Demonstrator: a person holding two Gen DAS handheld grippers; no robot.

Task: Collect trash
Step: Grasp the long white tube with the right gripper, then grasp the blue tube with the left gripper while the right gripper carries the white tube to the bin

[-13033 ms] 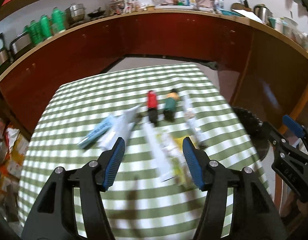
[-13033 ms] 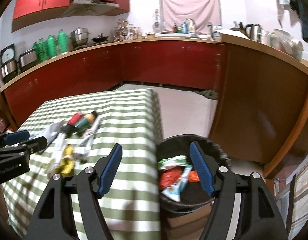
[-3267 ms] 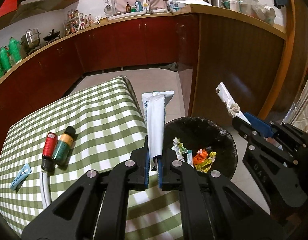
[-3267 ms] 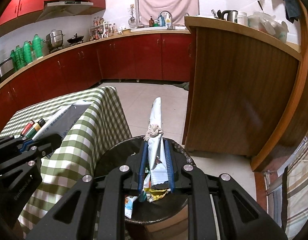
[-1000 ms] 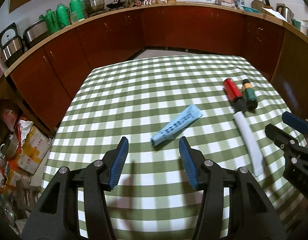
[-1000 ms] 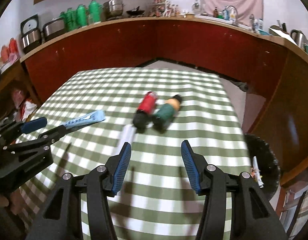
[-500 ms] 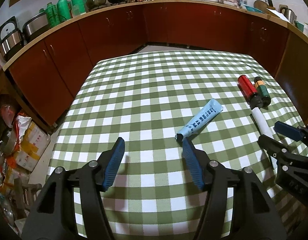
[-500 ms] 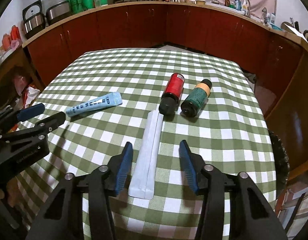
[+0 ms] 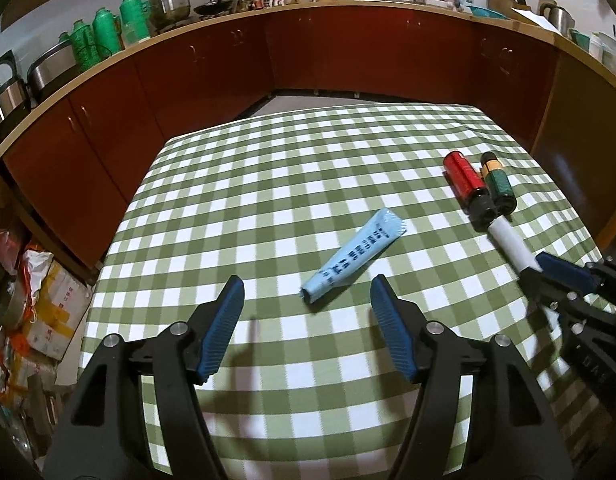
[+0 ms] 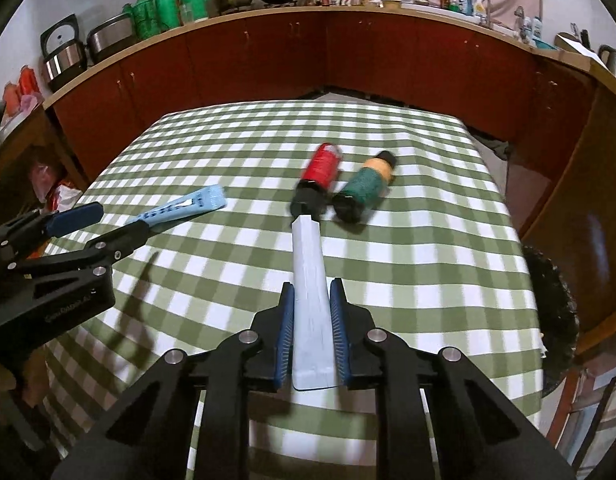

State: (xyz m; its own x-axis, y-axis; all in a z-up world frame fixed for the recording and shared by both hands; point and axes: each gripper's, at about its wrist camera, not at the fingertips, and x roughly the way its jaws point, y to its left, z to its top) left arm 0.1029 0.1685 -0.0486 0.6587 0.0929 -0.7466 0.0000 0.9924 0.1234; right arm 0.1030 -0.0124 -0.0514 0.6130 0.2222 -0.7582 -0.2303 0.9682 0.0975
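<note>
Fingers of the right gripper (image 10: 312,332) clamp the white tube (image 10: 310,296) near the table's (image 10: 428,256) right edge; lifting straight avoids nudging the red bottle (image 10: 318,180). The left gripper (image 9: 308,330) gapes wide, empty, before the blue tube (image 9: 354,254).

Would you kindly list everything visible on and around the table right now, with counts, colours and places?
Table: one, green-and-white checked cloth, centre.
Tube: one, light blue, lying mid-table ahead of the left gripper.
White wrapper: one, long, pale, between the right gripper's fingers, far end by the red bottle.
Red bottle: one, black cap, lying on its side.
Green bottle: one, lying beside the red bottle.
Trash bin: one, black, off the table's right edge.
Left gripper: open.
Right gripper: closed on the white wrapper.
</note>
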